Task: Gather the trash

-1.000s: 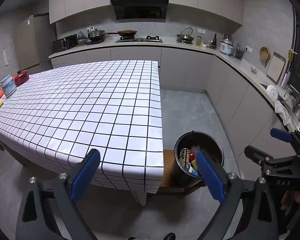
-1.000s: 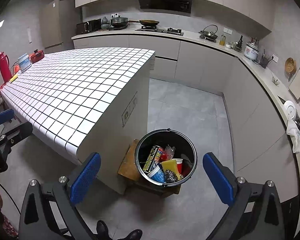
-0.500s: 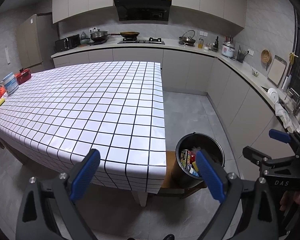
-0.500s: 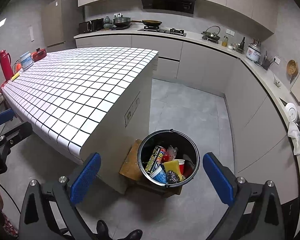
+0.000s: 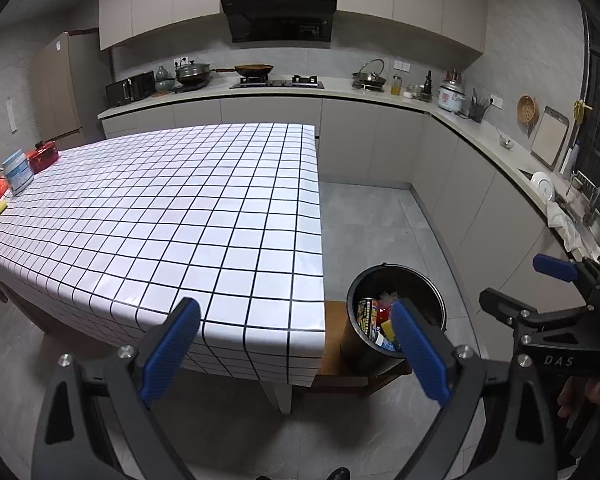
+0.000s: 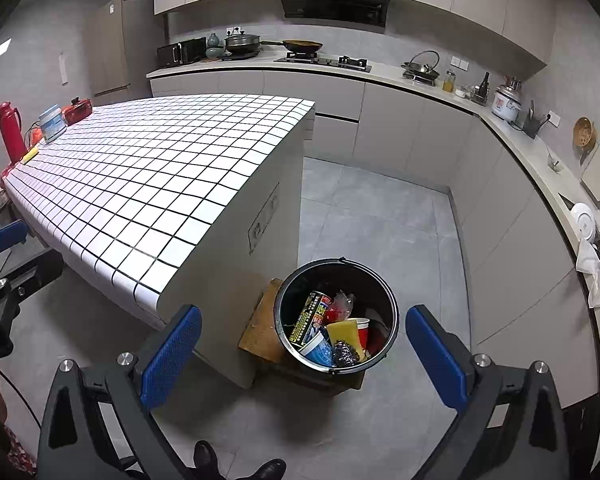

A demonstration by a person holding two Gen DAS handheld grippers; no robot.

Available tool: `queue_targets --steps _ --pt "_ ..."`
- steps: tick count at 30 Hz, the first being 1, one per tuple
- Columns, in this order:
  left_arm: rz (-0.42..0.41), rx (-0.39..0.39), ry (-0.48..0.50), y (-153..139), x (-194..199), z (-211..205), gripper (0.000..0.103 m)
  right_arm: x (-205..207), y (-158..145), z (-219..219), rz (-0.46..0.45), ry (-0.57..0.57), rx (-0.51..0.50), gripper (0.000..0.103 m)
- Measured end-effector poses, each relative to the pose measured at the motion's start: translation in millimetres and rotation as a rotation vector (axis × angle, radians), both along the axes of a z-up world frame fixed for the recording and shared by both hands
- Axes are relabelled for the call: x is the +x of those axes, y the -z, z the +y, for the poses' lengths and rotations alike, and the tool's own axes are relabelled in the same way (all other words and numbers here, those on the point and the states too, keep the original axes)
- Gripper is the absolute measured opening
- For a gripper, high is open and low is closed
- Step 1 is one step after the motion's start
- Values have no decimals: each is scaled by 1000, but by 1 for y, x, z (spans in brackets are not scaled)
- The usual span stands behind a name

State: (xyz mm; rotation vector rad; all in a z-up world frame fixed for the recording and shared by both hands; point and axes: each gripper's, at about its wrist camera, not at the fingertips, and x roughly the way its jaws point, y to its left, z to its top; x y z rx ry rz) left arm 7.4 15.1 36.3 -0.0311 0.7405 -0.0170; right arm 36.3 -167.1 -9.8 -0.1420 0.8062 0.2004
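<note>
Since the earlier frames both views have drifted slightly: in the left wrist view the desk (image 5: 204, 216) sits a little lower and further from the lens, and in the right wrist view the bucket (image 6: 388, 312) has slid a touch to the right. Nothing on the desk or in the bucket has changed place.

The left claw (image 5: 296, 350) is released, its blue pads spread wide with nothing between them; it hangs over the near right corner of the desk. The right claw (image 6: 304, 354) is likewise released and carries nothing, and it hovers above the floor with the bucket showing between its fingers.

The black bucket stands on a low wooden stool (image 6: 260, 328) just beside the desk's near right corner, off the desk itself. The trash lies inside it: a printed can (image 6: 312, 316) leaning upright, a yellow sponge (image 6: 342, 330), a red paper cup (image 6: 363, 330), a blue-and-white cup (image 6: 318, 350), a dark scrubber (image 6: 346, 354) and some crumpled wrapper (image 6: 342, 302).

At the far left edge of the desk stand a red thermos (image 6: 10, 130), a pale tub (image 6: 53, 122), a red box (image 6: 77, 110) and a small yellow item (image 6: 31, 156). The rest of the checked cloth shows only its grid.
</note>
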Motion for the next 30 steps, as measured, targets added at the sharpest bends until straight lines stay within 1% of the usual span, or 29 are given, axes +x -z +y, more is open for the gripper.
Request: queue_targets --steps 30 --pt "-11 9 14 -3 0 -16 97 1 0 -7 -2 -1 -2 103"
